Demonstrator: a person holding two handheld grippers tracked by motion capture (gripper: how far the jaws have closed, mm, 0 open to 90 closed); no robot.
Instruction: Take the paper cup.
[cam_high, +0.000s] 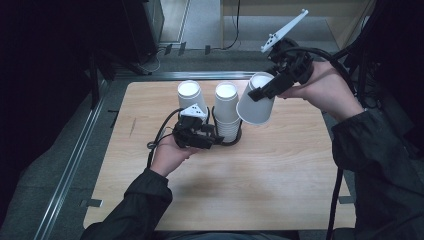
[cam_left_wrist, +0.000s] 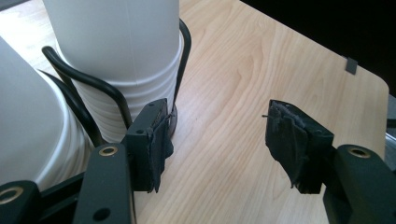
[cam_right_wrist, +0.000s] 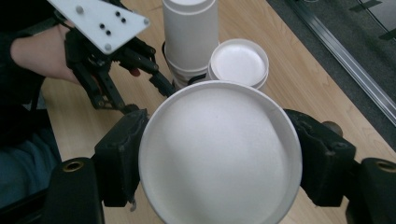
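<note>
A light wooden table is seen. On it, near its far edge, a black wire holder is set with two stacks of white cups, side by side.

Broad bare stretch of table across the lower half of the high view, open for passage. Centre blocked by two cup stacks in a black wire holder, left gripper just beside its base, jaws apart on nothing. Upper right taken by right gripper clamped on a lifted white cup, close to the right stack
</note>
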